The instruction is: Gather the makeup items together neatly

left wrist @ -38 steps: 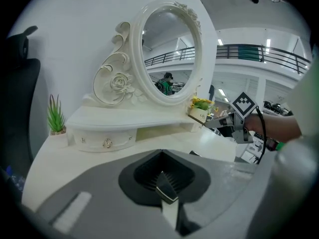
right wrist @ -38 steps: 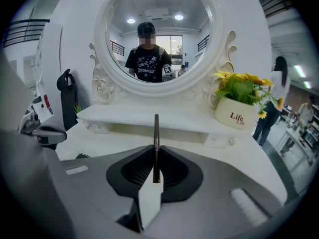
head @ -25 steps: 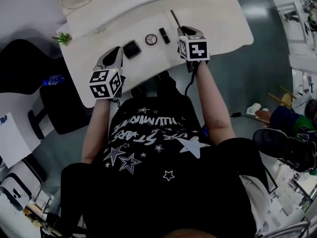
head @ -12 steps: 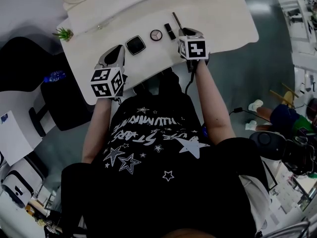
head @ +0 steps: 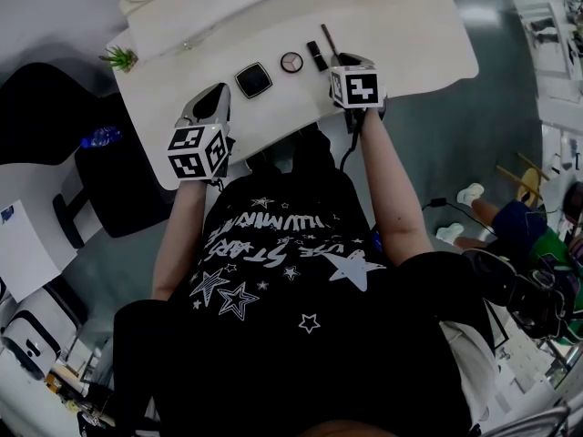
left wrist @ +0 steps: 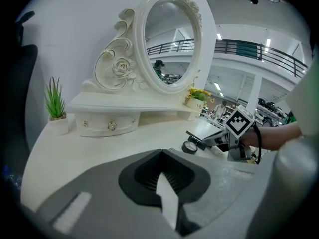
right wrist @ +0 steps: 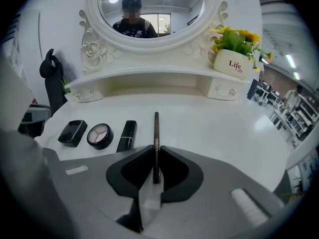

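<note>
The pencil (right wrist: 156, 133) is pinched between the pads of the right tongs (right wrist: 155, 152). It runs straight out ahead of them over the bench (right wrist: 214, 128); whether its far end touches the top cannot be told.

Just left of these tongs lies a black lipstick (right wrist: 127, 135), parallel to the pencil. Next left is a round eyeshadow (right wrist: 100, 135) showing three pans of powder, then a closed square compact (right wrist: 73, 132). The three form a short row, close together but apart.

The left tongs (left wrist: 162, 152) are pressed together with nothing between them, near the bench's front edge. The row lies between them and the right tongs, with the compact nearest.

Beyond both tongs, at the back of the bench, a raised shelf (right wrist: 149, 81) carries small shut drawers and an oval mirror (right wrist: 179, 4) in a carved white frame.

- **Right of the right tongs:** a white pot (right wrist: 237, 63) stands on the shelf and holds yellow flowers (right wrist: 239, 38).
- **Left of the left tongs:** a small white pot (left wrist: 56, 126) stands on the bench and holds a spiky green plant (left wrist: 54, 98).

The bench top is white and smooth. A black chair (head: 55, 116) stands off its left end on a grey floor (head: 492, 126). Past the right tongs, the left gripper view shows a large hall with a railed balcony (left wrist: 239, 48) and ceiling lights.
</note>
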{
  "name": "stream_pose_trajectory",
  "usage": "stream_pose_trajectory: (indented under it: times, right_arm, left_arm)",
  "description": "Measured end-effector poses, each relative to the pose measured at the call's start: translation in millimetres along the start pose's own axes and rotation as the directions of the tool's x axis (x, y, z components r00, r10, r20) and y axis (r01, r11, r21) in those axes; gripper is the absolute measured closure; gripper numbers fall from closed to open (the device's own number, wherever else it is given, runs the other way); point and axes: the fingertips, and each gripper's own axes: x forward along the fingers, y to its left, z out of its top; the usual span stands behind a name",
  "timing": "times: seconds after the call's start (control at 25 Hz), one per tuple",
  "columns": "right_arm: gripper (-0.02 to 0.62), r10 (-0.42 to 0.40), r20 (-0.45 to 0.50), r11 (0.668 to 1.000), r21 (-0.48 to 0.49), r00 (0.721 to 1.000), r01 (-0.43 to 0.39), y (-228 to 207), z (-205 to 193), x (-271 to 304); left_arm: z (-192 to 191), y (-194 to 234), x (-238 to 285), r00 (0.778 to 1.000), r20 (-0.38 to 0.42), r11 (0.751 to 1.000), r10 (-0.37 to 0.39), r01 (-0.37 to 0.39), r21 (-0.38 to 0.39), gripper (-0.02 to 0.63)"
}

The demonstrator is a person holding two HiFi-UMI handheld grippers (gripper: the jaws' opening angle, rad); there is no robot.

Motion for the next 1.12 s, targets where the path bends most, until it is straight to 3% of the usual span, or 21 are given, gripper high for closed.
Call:
stream_pose_trajectory:
  times: [0.24,0.52,1.12]
  right_arm:
    - [0.522,-0.006,-0.008,1.0,-0.017,1.0,0.006,-1,0,0]
    - [0.474,-0.027,-0.003,1.0,-0.001,1.0,0.027,-6,-1,-5]
    - [0.45,-0.13,0.112,0.988,0.095,0.985,0.12,5,-21,-73]
  left_arm:
    - [-2,7,-8,1.0,0.01,1.0,0.015,-0.015,-0.008,0.604]
    - [-2,10,-19,0.999,0.027,1.0,0.018,-0.017,-0.01,0.604]
    - [-31,7,-55,0.998,0.025,0.998,-0.055,0.053,0.045,0.604]
